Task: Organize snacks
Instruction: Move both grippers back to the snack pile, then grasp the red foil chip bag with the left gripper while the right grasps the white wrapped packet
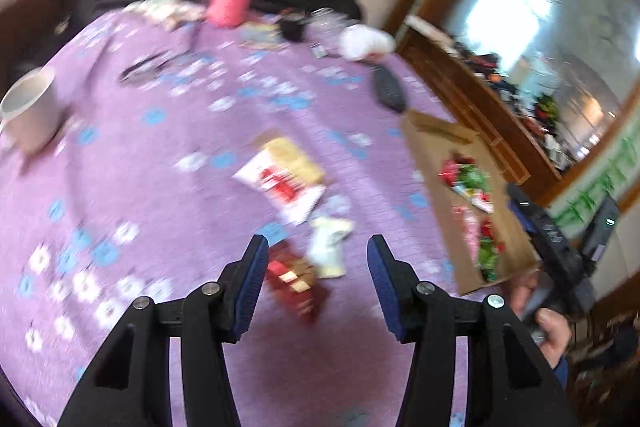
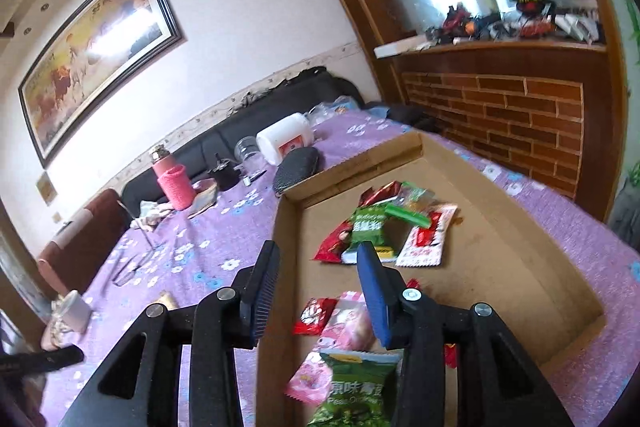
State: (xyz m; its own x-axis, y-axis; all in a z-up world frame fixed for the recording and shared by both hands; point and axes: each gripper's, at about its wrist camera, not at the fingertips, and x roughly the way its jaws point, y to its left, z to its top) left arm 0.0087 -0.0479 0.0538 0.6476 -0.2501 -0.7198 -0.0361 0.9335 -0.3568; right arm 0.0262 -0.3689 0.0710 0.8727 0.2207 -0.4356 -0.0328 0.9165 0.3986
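The left wrist view is motion-blurred. My left gripper point(image 1: 318, 259) is open and empty above the purple cloth, over a dark red packet point(image 1: 296, 285) and a white packet point(image 1: 328, 245). A larger red-and-white packet point(image 1: 282, 177) lies farther ahead. A shallow cardboard box point(image 1: 432, 163) with several snacks stands to the right. My right gripper point(image 2: 320, 267) is open and empty over the box's near left wall point(image 2: 276, 307). Inside the box lie green packets point(image 2: 366, 227), a red-and-white packet point(image 2: 424, 243), pink packets point(image 2: 348, 323) and a green pea packet point(image 2: 356, 391).
On the purple flowered tablecloth point(image 2: 192, 259) stand a pink bottle point(image 2: 172, 183), a white jar on its side point(image 2: 286, 141), a black pouch point(image 2: 296, 167) and a white cup point(image 1: 30, 107). A black sofa runs behind. A brick-faced wooden counter point(image 2: 520, 119) stands at right.
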